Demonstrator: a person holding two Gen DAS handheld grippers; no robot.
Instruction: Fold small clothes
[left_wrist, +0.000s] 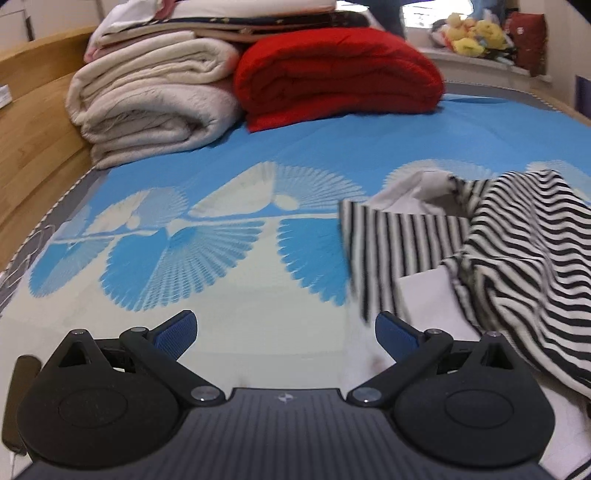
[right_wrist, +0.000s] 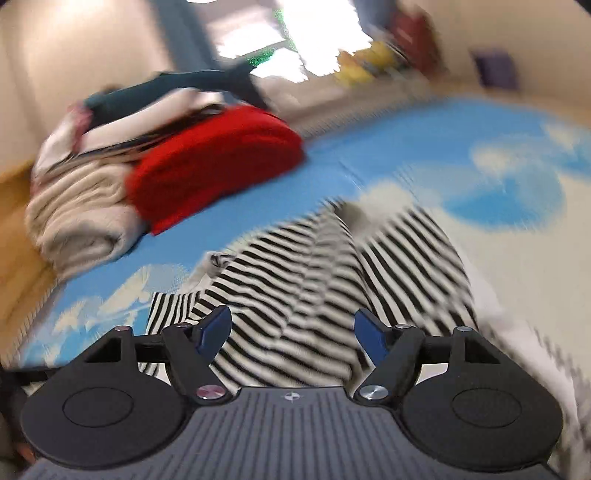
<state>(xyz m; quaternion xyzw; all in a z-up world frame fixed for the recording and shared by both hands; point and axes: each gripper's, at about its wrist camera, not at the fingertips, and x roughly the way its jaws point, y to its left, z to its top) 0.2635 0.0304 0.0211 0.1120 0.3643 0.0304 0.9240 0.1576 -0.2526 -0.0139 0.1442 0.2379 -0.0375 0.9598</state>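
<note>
A small black-and-white striped garment (left_wrist: 517, 251) lies crumpled on the blue-and-white patterned bed cover (left_wrist: 221, 236), at the right of the left wrist view. My left gripper (left_wrist: 286, 328) is open over the bare cover, just left of the garment's edge, with nothing between its blue pads. In the blurred right wrist view the same striped garment (right_wrist: 332, 280) spreads directly under and ahead of my right gripper (right_wrist: 291, 328). Its jaws stand wide apart above the cloth and the pads press on nothing.
A folded red quilt (left_wrist: 340, 77) and a stack of cream blankets (left_wrist: 147, 99) sit at the far side of the bed. A wooden bed frame (left_wrist: 33, 147) runs along the left. Yellow plush toys (left_wrist: 476, 33) rest on a sill behind.
</note>
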